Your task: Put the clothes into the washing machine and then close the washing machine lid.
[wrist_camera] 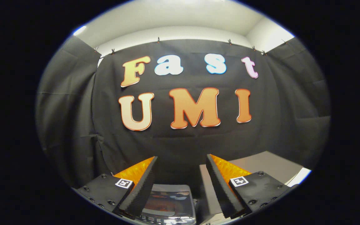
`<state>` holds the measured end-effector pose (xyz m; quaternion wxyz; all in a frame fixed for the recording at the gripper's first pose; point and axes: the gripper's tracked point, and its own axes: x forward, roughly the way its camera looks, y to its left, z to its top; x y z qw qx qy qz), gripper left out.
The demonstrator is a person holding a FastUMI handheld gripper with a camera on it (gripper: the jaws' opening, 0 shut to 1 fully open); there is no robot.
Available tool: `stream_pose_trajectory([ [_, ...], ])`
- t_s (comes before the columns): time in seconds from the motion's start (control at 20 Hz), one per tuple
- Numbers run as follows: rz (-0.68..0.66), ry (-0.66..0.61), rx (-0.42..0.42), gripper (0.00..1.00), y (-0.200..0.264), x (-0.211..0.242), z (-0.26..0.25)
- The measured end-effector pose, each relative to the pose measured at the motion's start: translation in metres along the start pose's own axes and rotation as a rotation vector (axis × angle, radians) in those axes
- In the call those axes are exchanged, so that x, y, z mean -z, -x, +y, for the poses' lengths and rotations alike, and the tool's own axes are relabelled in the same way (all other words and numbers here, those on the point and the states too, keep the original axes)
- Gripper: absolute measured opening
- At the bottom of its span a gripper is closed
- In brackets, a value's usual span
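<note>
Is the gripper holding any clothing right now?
No. The gripper is open, its fingers spread apart with nothing between them, and the washing machine lies below the gap.

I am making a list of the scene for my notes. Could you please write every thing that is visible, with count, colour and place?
washing machine: one, grey with a glossy dark lid, low between the fingers and just beyond them
table: one, pale grey surface, ahead of the gripper toward its right side
booth wall: one, black cloth, hung behind the table and machine and wrapping round both sides
room wall and ceiling: white, above the cloth
clips: several, small and dark, along the cloth's top edge
gripper: one, two fingers spread apart, holding nothing
</note>
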<state>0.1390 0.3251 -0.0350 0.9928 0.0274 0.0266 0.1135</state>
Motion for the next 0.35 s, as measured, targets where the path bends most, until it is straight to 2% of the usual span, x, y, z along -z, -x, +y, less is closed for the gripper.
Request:
stream_pose_trajectory([
  [0.35, -0.072, 0.01, 0.034, 0.98, 0.078, -0.051, -0.075],
])
